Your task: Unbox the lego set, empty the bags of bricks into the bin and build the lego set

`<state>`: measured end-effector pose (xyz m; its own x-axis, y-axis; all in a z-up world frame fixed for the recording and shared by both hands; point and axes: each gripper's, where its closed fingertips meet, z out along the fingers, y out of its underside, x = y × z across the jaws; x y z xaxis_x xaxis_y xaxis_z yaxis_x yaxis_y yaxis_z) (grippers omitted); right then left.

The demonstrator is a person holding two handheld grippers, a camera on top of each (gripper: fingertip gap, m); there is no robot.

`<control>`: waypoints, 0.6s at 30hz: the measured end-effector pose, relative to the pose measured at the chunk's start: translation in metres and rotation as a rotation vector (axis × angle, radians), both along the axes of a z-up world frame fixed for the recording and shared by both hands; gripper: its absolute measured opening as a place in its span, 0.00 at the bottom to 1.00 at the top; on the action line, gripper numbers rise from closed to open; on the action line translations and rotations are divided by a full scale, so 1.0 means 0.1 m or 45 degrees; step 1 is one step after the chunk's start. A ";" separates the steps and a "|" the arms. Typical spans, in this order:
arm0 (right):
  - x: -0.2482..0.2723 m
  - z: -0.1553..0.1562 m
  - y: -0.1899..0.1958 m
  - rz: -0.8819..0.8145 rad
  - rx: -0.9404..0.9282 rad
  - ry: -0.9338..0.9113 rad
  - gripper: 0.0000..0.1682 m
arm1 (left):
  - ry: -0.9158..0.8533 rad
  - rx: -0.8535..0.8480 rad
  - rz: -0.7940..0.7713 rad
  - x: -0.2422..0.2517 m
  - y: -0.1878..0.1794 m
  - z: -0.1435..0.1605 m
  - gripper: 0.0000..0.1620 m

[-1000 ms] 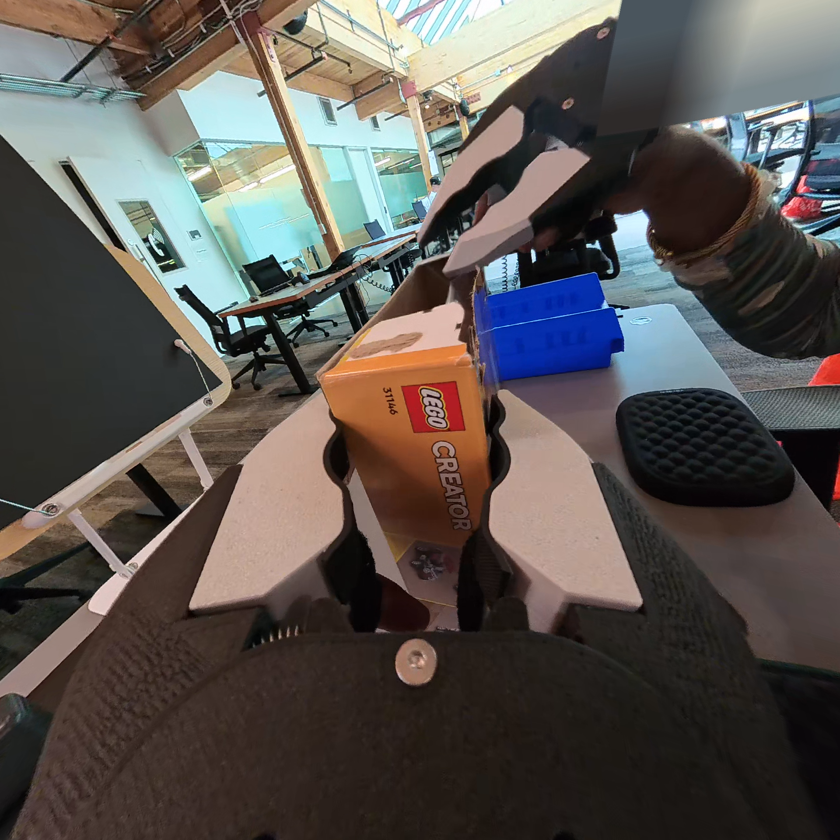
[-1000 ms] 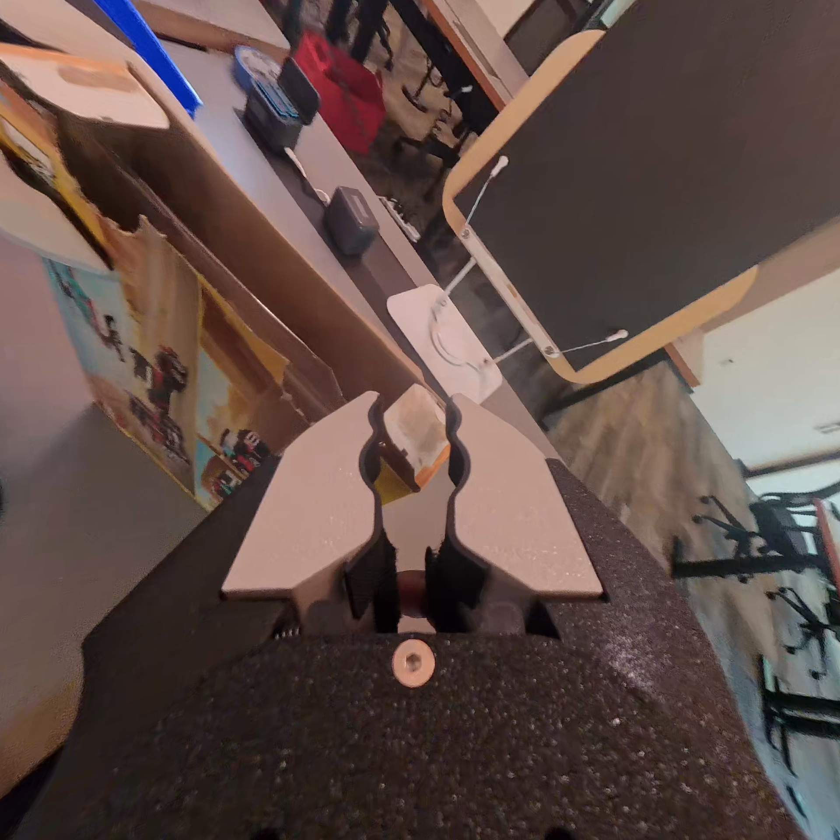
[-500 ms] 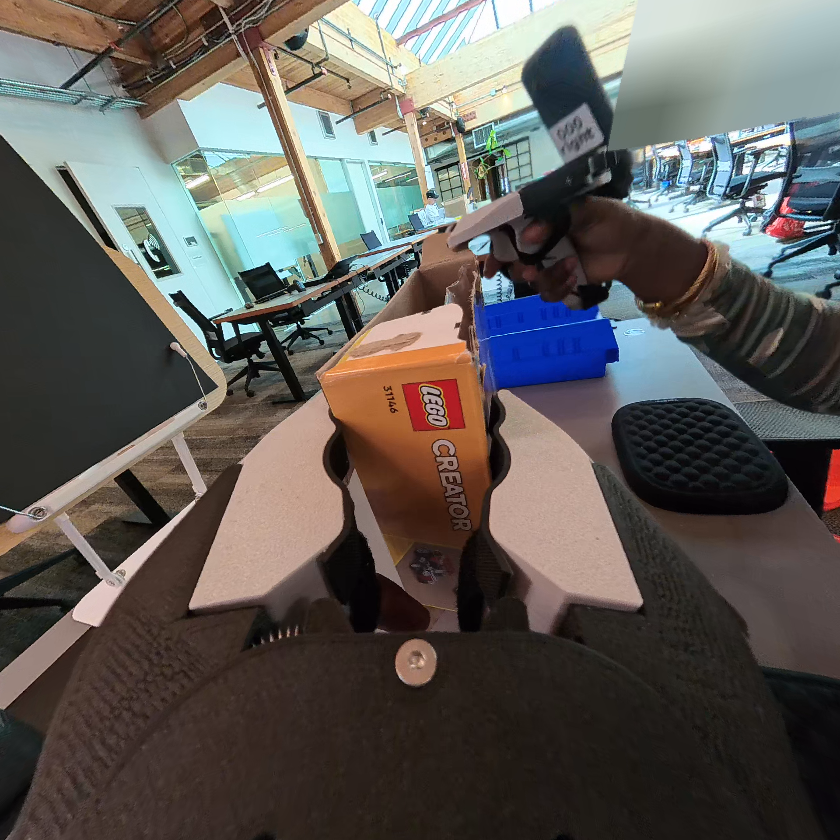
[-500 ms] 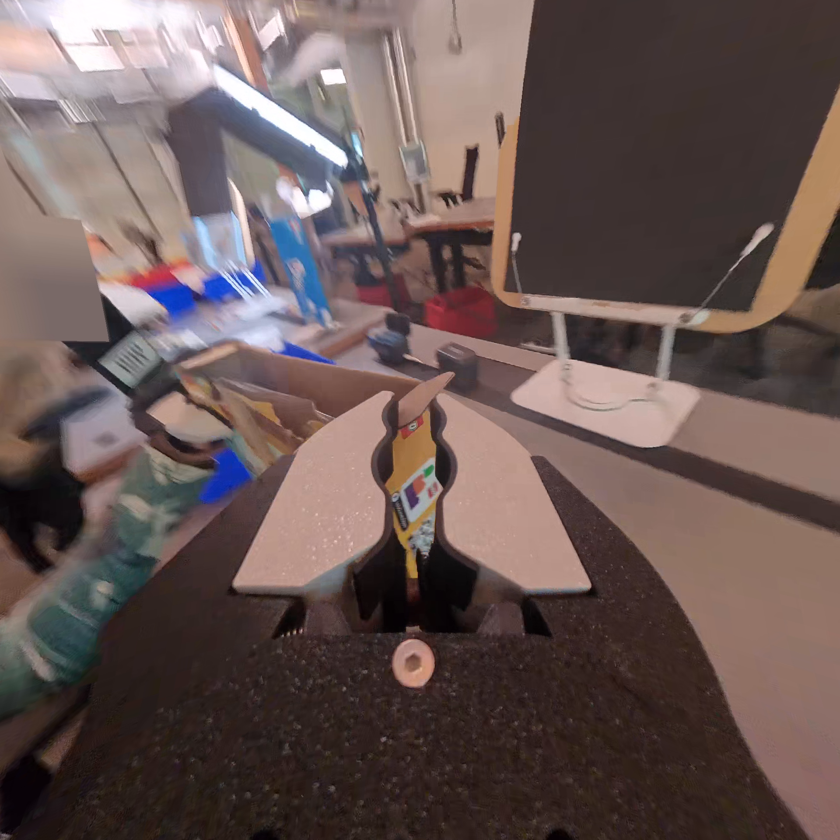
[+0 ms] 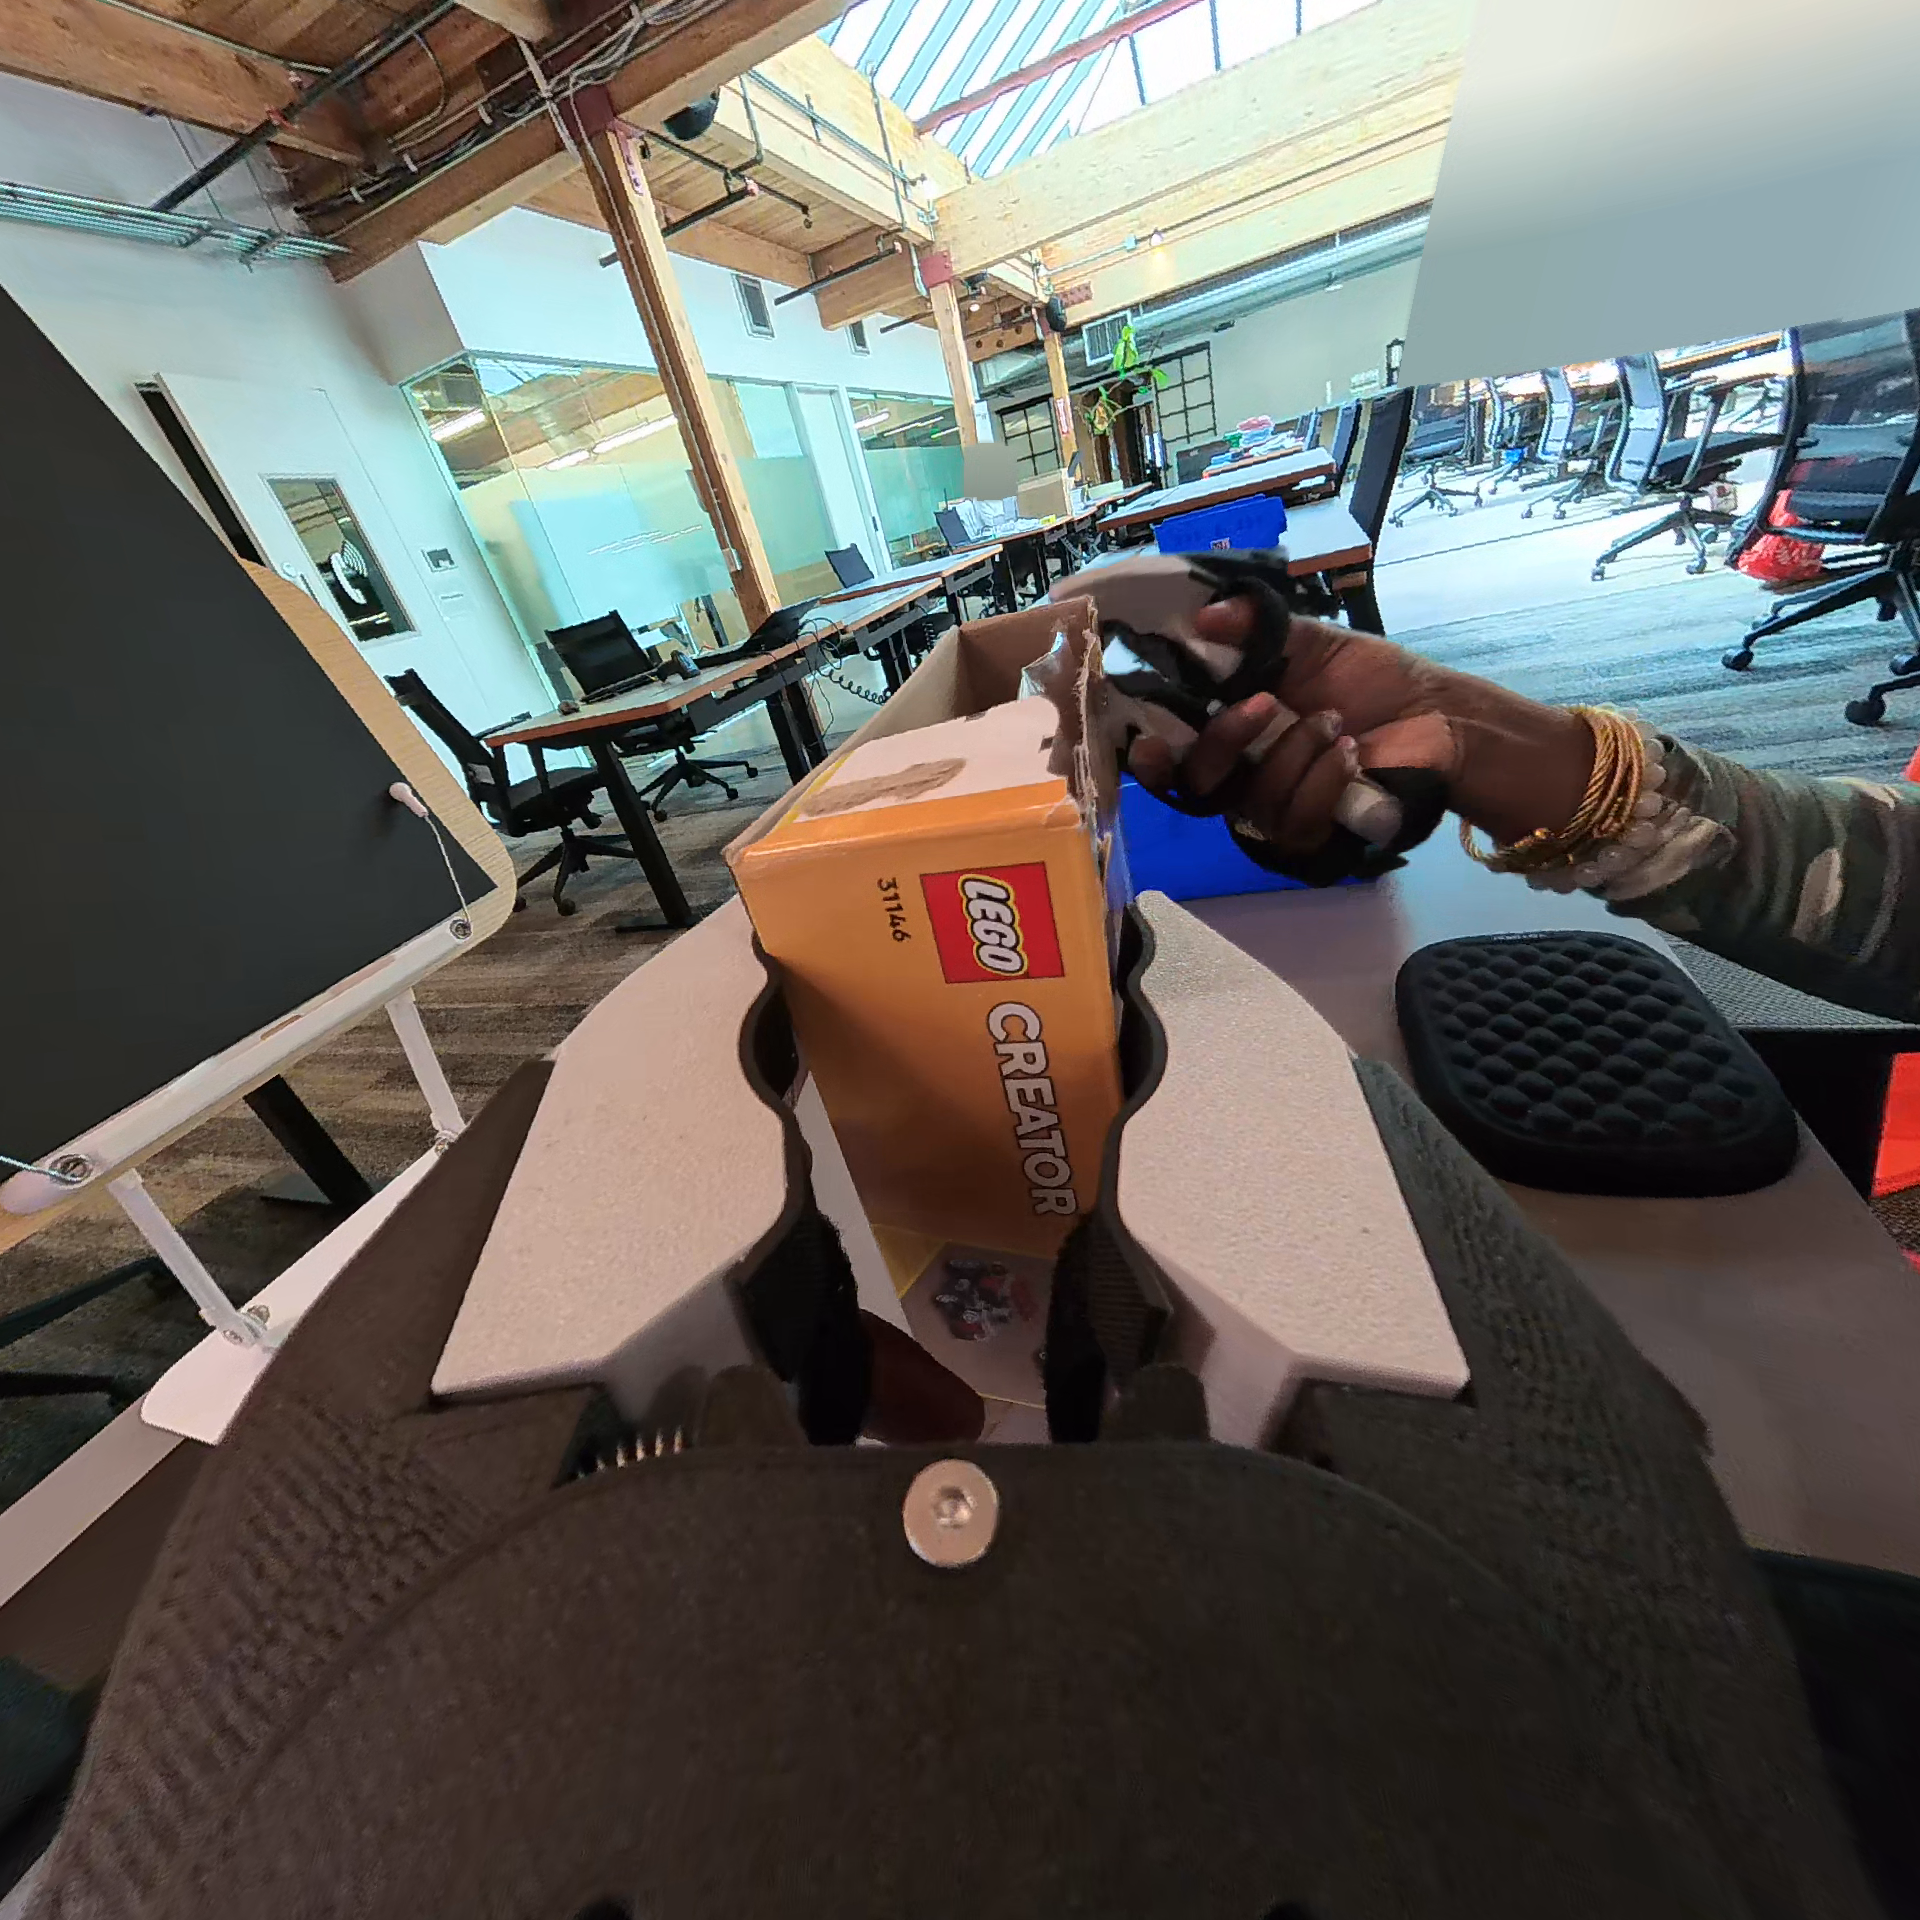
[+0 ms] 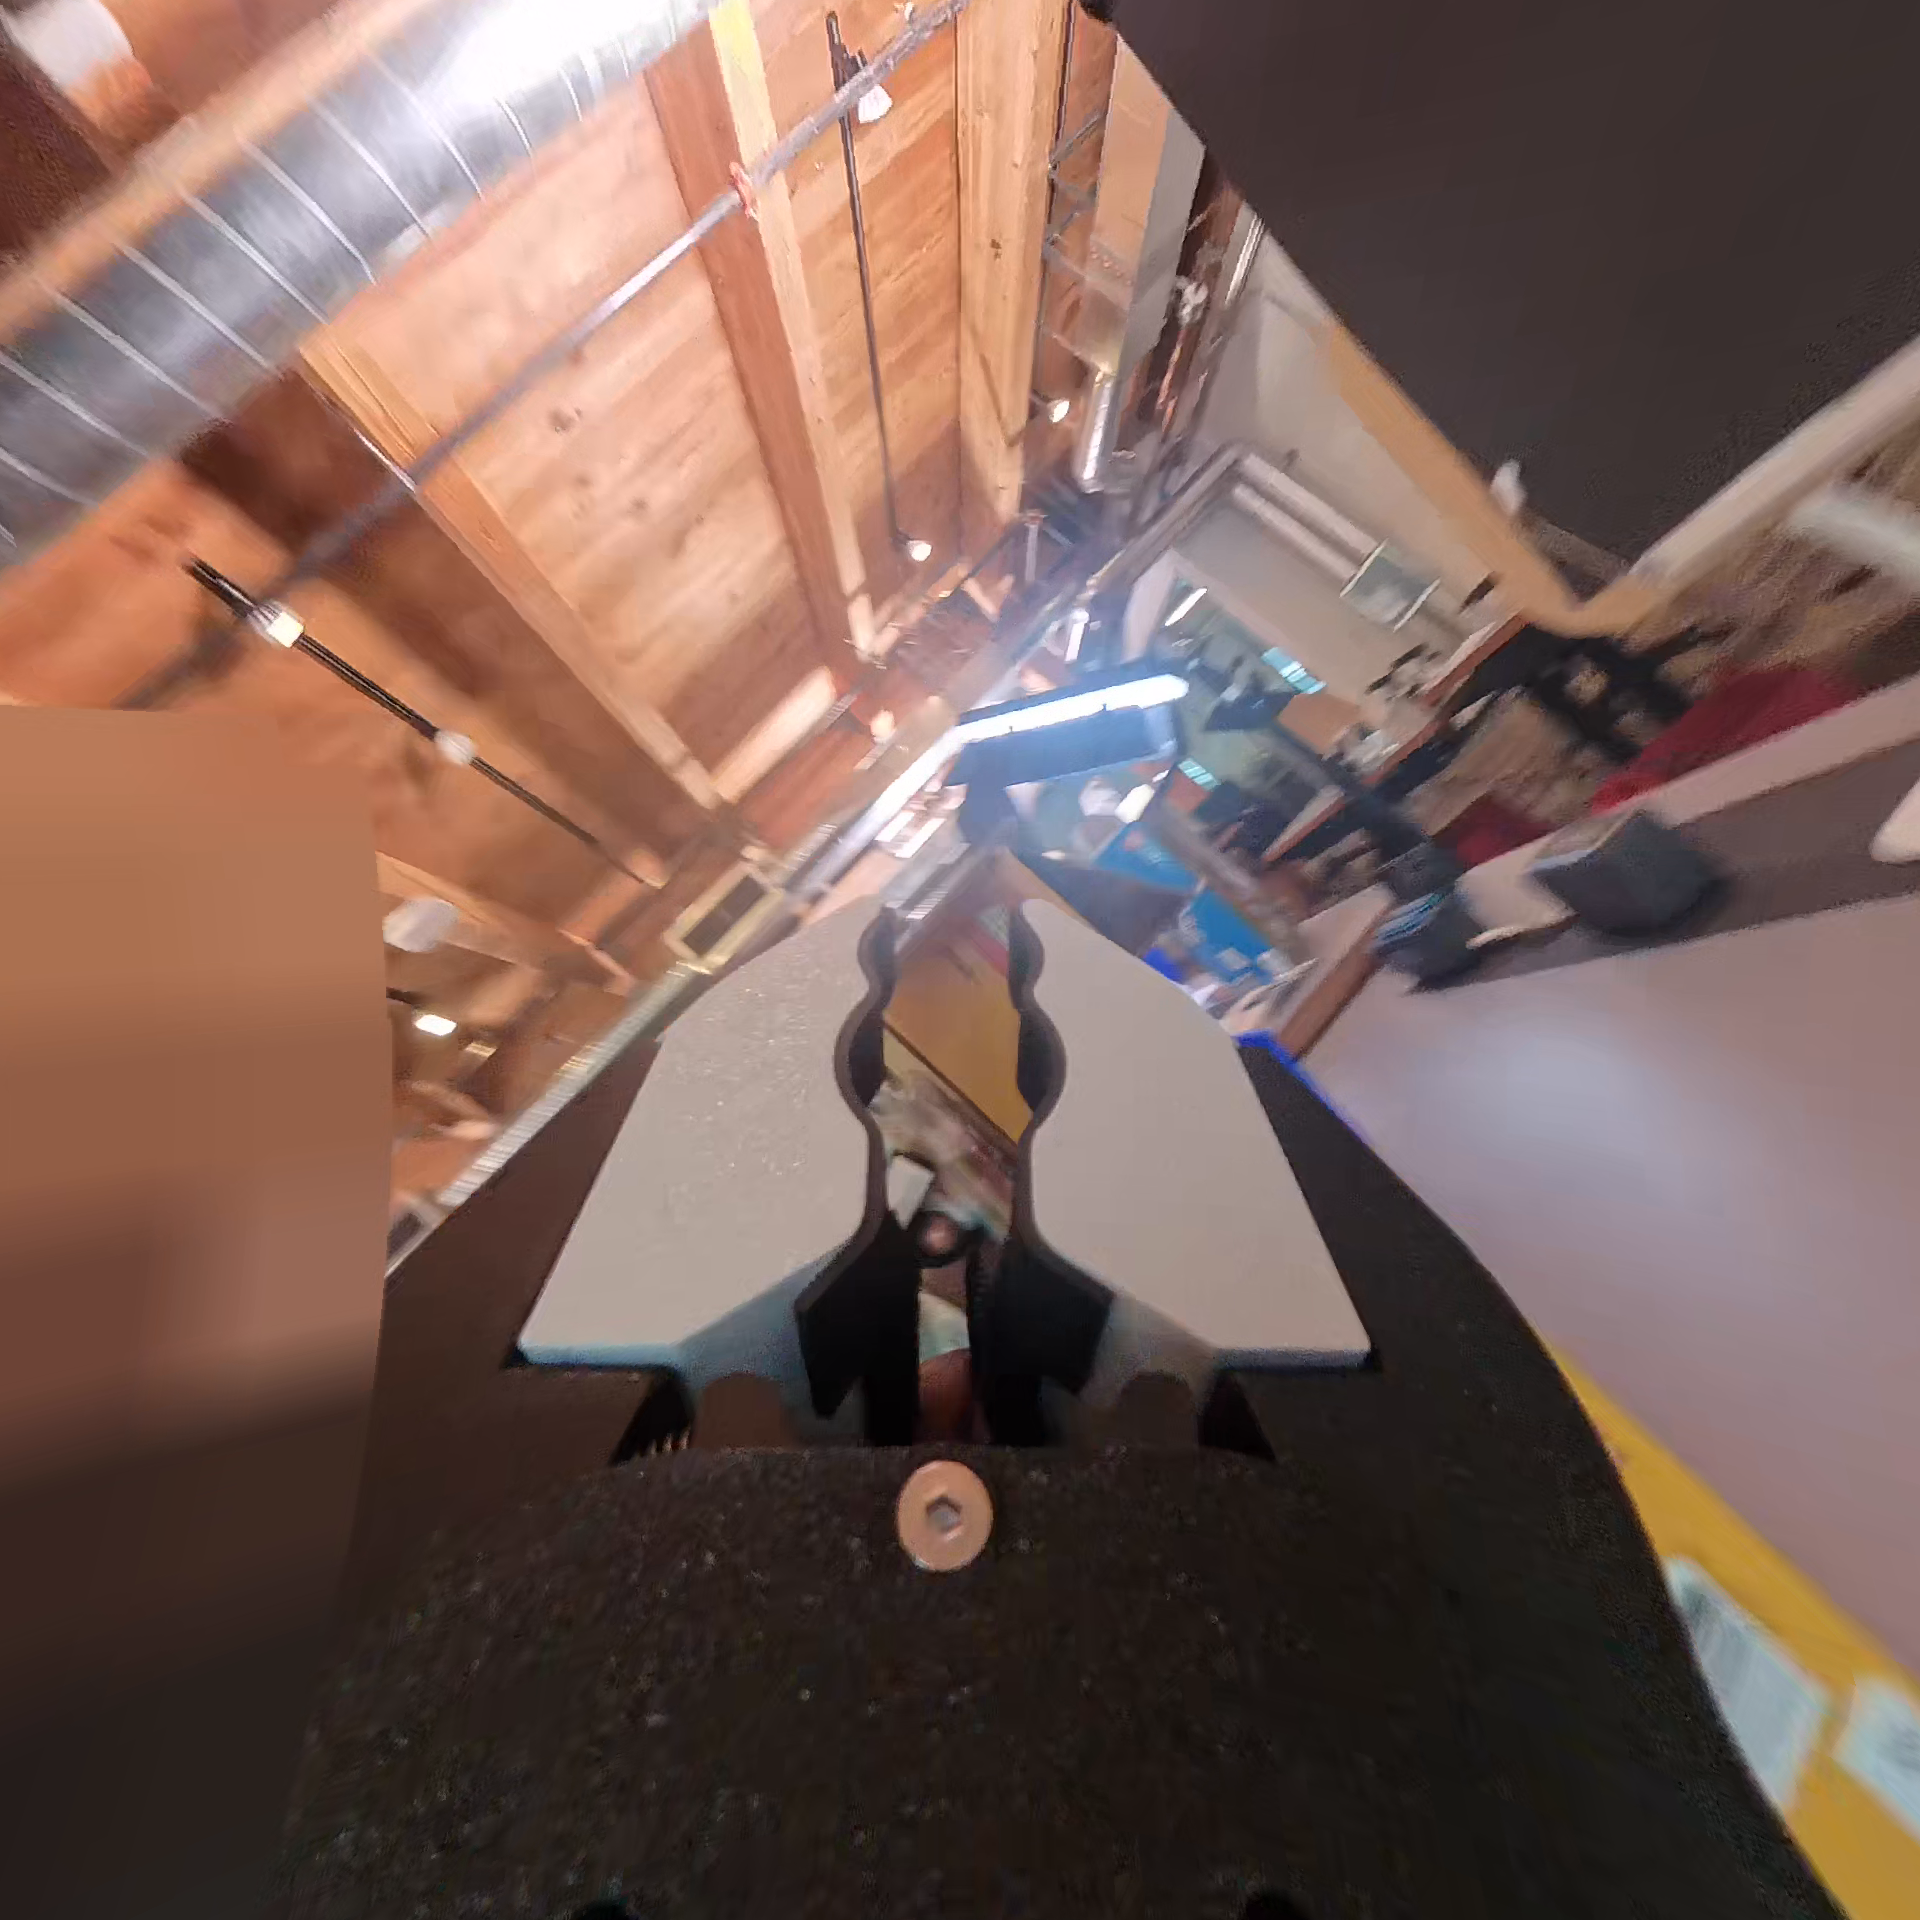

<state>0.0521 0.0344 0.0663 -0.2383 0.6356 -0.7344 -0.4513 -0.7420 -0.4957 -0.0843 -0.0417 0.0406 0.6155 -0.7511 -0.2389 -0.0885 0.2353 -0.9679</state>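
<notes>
- Left wrist view shows the grey table (image 5: 1621,1340) carrying the orange lego box (image 5: 945,997), upright on one end, long axis running away toward its torn-open far end.
- left gripper (image 5: 951,1023) is clamped on the box's near end, one finger on each side.
- right gripper (image 5: 1117,649), in a hand (image 5: 1340,738) reaching from the right, is at the torn flap; I cannot tell whether it grips.
- blue bin (image 5: 1195,847) sits just behind the box.
</notes>
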 end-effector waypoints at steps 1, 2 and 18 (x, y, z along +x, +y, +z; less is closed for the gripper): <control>0.05 0.06 0.01 -0.072 0.093 -0.051 0.14 | 0.000 -0.002 0.001 0.00 0.00 0.00 0.37; 0.10 0.13 0.02 -0.147 0.198 -0.115 0.16 | 0.001 -0.002 0.002 0.00 0.00 0.00 0.37; -0.25 -0.13 -0.19 -0.310 1.581 -1.289 0.54 | 0.008 -0.008 0.001 -0.01 0.02 -0.01 0.37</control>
